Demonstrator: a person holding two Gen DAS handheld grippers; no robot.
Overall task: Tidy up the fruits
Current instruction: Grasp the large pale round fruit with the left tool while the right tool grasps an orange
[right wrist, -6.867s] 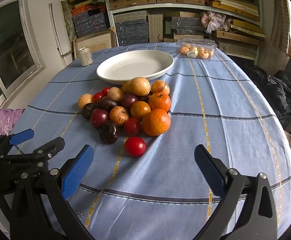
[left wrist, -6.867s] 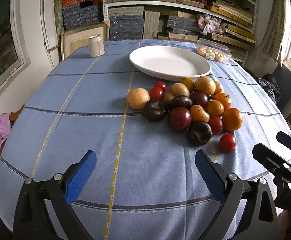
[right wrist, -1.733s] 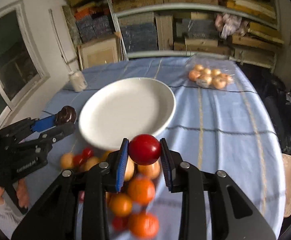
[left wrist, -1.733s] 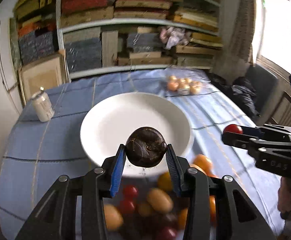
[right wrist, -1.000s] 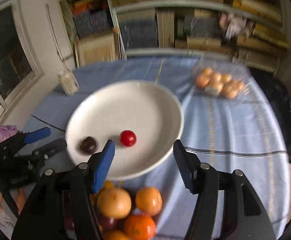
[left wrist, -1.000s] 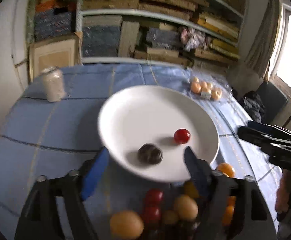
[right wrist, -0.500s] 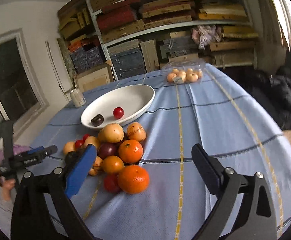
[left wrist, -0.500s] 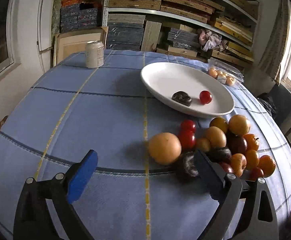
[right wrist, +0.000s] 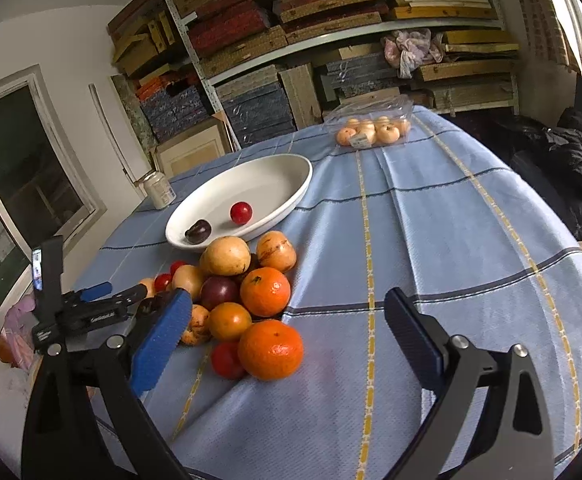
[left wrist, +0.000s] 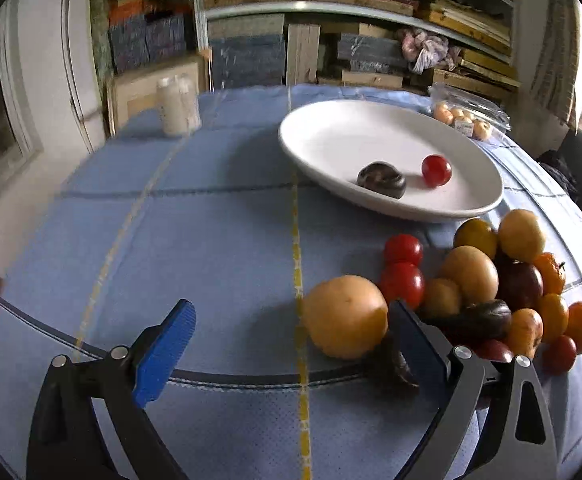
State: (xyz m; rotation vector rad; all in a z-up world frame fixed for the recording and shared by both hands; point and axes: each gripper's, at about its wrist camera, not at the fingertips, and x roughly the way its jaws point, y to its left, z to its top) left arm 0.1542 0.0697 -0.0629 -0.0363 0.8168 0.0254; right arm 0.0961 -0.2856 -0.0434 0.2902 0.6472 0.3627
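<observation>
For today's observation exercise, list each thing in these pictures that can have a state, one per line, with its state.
Left claw: open, empty, low beside the fruit pile.
Right claw: open, empty, near the pile.
Plate: upright, holding two fruits.
Dark fruit: lying in the plate.
Red fruit: lying in the plate, apart from the dark one.
Fruit pile: heaped on the cloth, outside the plate.
Clear box: shut, fruit inside.
Can: upright.

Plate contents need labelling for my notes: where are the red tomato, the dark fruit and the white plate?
red tomato (left wrist: pixel 436 170), left wrist view, centre of its round face.
dark fruit (left wrist: pixel 382 179), left wrist view, middle of its top.
white plate (right wrist: pixel 291 198), right wrist view, bare right rim.
</observation>
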